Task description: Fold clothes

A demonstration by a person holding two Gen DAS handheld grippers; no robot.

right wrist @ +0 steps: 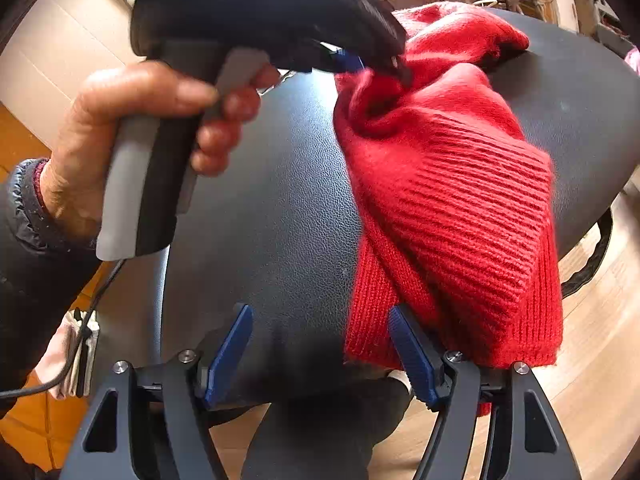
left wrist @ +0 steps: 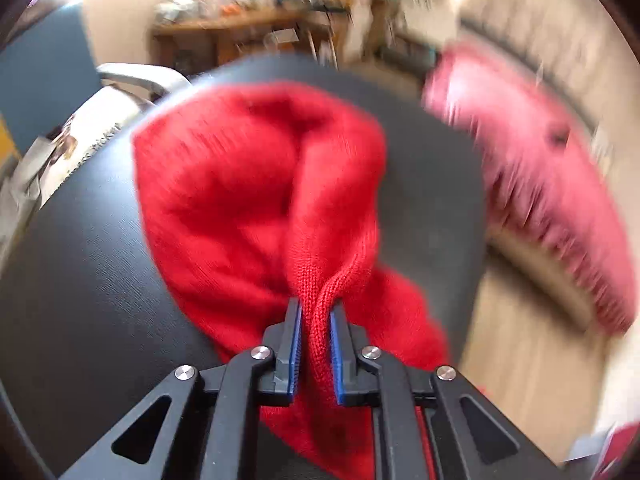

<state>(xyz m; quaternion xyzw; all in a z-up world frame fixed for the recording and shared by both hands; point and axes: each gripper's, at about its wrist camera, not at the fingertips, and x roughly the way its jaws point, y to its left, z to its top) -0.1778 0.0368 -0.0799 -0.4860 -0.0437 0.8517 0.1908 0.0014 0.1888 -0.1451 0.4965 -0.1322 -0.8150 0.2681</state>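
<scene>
A red knitted garment (left wrist: 248, 184) lies bunched on a black leather seat (left wrist: 80, 280). My left gripper (left wrist: 316, 308) is shut on a twisted fold of it, the knit pinched between the blue pads. In the right wrist view the same garment (right wrist: 452, 208) drapes over the seat's (right wrist: 272, 208) right side, its ribbed hem hanging at the near edge. My right gripper (right wrist: 320, 316) stands open over the bare leather, nothing between its fingers; its right fingertip (right wrist: 400, 320) is beside the hem. A hand (right wrist: 132, 120) holds the left gripper (right wrist: 376, 64) at the garment's far part.
A pink cushion or cloth (left wrist: 540, 184), blurred, sits to the right of the seat. A cluttered wooden shelf (left wrist: 248, 28) stands behind, and a chair arm (left wrist: 136, 76) at the left. Pale wood floor (right wrist: 600, 360) shows around the seat. A cable (right wrist: 92, 304) hangs from the left gripper's handle.
</scene>
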